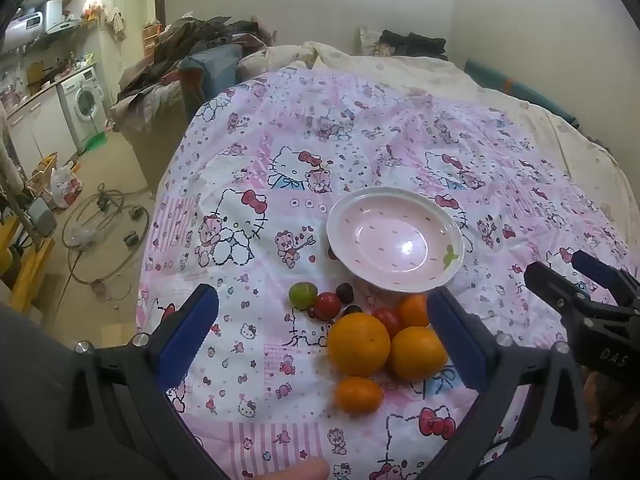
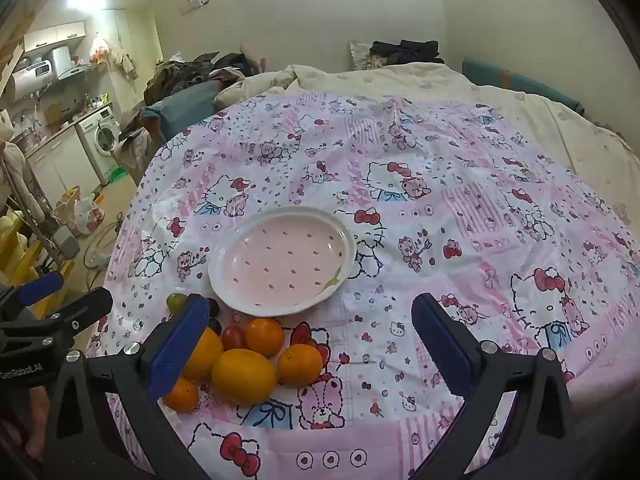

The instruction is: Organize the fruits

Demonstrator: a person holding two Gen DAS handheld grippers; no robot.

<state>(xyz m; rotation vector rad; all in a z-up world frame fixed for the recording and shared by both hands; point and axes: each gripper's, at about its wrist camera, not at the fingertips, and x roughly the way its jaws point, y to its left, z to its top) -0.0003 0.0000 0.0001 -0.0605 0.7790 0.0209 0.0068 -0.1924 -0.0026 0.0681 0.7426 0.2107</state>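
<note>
A pink and white plate [image 1: 394, 238] [image 2: 280, 258] lies empty on the Hello Kitty cloth [image 1: 248, 184]. In front of it sits a cluster of fruit: several oranges [image 1: 359, 344] [image 2: 243, 376], red cherry tomatoes [image 1: 327, 306] [image 2: 234, 337], a green tomato [image 1: 303, 295] [image 2: 176, 302] and dark grapes [image 1: 345, 292]. My left gripper [image 1: 320, 336] is open and empty, its fingers either side of the fruit. My right gripper [image 2: 310, 352] is open and empty, over the cloth just right of the fruit. Each gripper shows at the edge of the other's view.
The cloth covers a bed with a cream duvet [image 2: 400, 76] behind. To the left the bed edge drops to a cluttered floor [image 1: 100, 216], with a washing machine [image 1: 86, 102] and piled clothes [image 1: 192, 48].
</note>
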